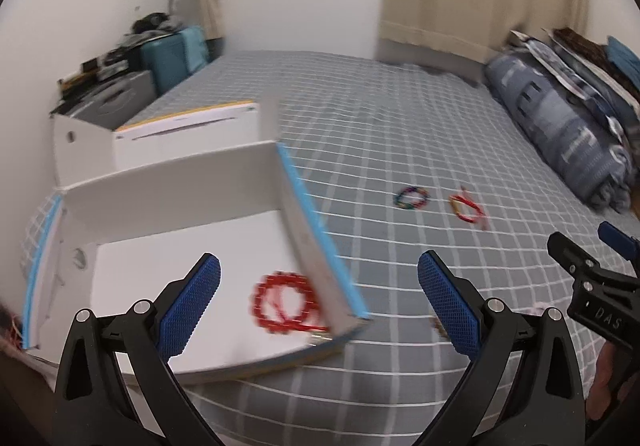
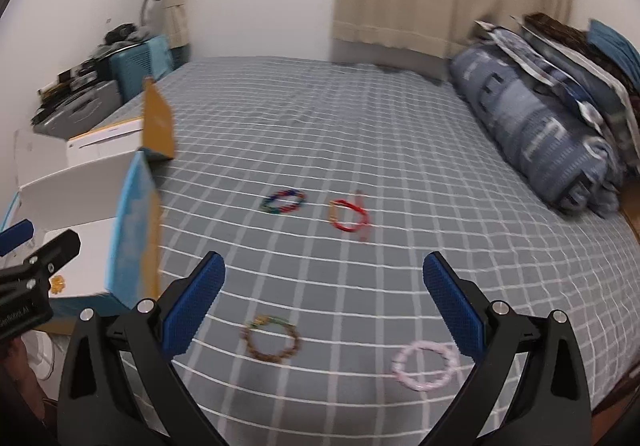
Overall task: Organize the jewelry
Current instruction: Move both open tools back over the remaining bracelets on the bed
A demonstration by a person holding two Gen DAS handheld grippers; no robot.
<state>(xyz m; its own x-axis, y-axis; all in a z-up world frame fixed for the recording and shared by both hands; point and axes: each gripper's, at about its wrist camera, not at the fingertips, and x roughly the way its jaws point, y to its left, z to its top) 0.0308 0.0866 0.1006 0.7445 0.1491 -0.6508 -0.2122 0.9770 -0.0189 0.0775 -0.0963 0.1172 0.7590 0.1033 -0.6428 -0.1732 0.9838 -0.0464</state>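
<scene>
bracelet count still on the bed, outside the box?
4: multicolor bracelet mid-bed, red-yellow bracelet right of it, brown bracelet and pink bracelet near the right gripper. More may be hidden.

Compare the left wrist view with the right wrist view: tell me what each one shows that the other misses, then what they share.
Only the left wrist view shows the red bead bracelet lying inside the white box.

Only the right wrist view shows the brown bracelet and the pink bracelet on the bedspread, near the open right gripper.

Both show the multicolour bracelet and the red-and-yellow bracelet farther up the bed, the box, and the folded blue quilt. The left gripper is open too.
</scene>
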